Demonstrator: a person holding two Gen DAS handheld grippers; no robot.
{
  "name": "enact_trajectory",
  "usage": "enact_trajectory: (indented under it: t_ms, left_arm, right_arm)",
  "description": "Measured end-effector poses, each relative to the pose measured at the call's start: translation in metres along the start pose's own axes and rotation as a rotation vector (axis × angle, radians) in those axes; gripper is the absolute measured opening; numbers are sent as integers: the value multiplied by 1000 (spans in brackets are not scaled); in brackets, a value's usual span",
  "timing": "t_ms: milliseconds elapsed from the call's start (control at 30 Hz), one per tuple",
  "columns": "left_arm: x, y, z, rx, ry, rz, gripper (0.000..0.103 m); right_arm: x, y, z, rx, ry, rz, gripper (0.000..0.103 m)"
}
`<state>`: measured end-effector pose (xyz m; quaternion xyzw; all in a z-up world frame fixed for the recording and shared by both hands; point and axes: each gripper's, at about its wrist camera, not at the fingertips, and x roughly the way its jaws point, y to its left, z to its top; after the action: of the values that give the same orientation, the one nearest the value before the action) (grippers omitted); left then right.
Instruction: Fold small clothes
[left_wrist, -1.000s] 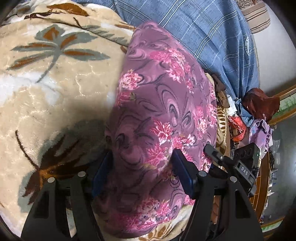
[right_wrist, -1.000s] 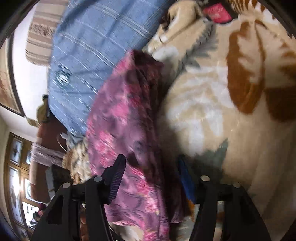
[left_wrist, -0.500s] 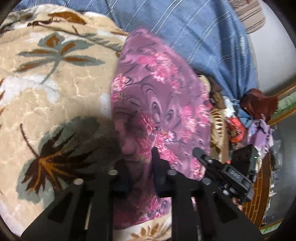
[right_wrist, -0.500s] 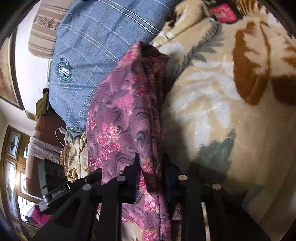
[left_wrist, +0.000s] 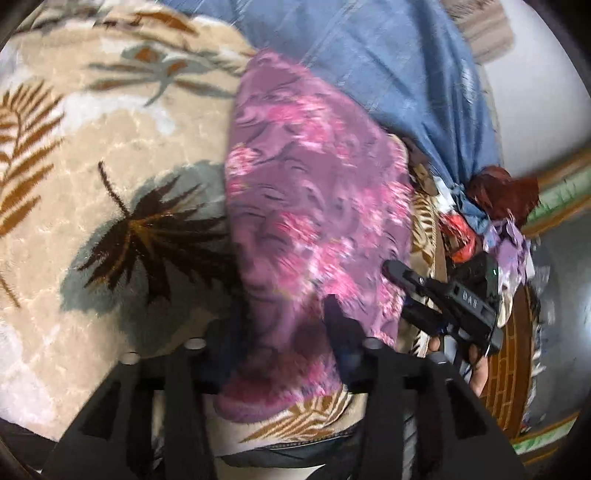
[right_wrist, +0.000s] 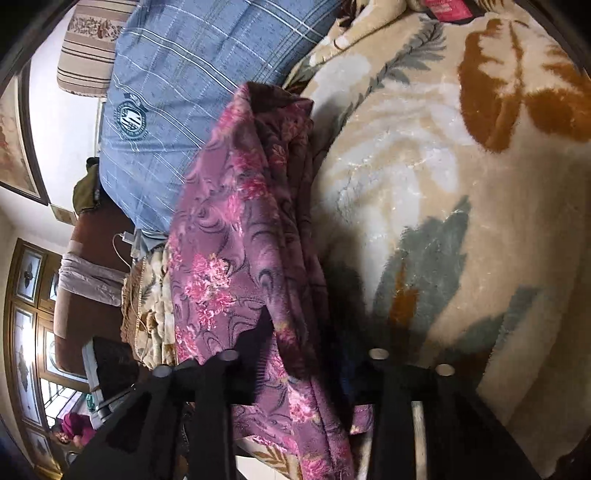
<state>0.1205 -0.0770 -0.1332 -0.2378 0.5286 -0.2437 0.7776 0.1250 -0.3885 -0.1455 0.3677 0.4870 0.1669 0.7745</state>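
A purple fleece garment with pink flowers (left_wrist: 314, 203) lies folded in a long strip on the beige leaf-patterned blanket (left_wrist: 110, 147). My left gripper (left_wrist: 284, 332) straddles its near end. The jaws are opening, and the cloth bulges between them without being pinched. In the right wrist view the same garment (right_wrist: 229, 240) runs up the frame in stacked layers. My right gripper (right_wrist: 303, 350) sits over its near edge, jaws also opening, with folds of cloth between the fingers. The right tool's black body (left_wrist: 465, 302) and the hand holding it show beside the garment.
A blue checked cloth (right_wrist: 184, 74) lies bunched behind the garment, with a striped cushion (right_wrist: 85, 44) past it. Red, brown and lilac clothes (left_wrist: 498, 206) pile at the bed's edge. The blanket (right_wrist: 443, 184) spreads wide to the other side.
Both grippers closed onto the garment half a second ago and have since spread apart again. The left gripper has drawn back toward the garment's near end.
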Motion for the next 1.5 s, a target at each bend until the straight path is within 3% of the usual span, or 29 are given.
enact_trajectory:
  t_ms: [100,233,367,567,900,1267,1400,1467,1500]
  left_arm:
    - [6,-10,-6,48,19,14,50]
    - [24,-5,-8,4,49,43,50]
    - [28,-12,-15,50,38,65,51]
    - [28,-1,-14,8,33,46,52]
    - [23,10,-10,-44,32,15,52]
    - [22,15,-10,-82,41,-16,52]
    - [20,7,-20,-41,37,8,52]
    - [27,-2,-21,23,38,62,46]
    - [28,-5,-20,33,42,78,33]
  right_arm:
    - [-1,1,-4,-1,-1,-2,46]
    - [4,3,-5,-15,2,-22,46]
    - [3,0,-3,-2,-2,-8,46]
    - [2,1,-3,-8,-10,-16,46]
    - [-24,-2,-29,26,-118,-56,48]
    - [-16,-10,-30,49,-82,-56,46]
    - [-15,-9,-31,25,-74,-59,43]
    - [-12,-4,-32,-10,-75,-114,31]
    - [-10,0,-32,-35,-78,-145,28]
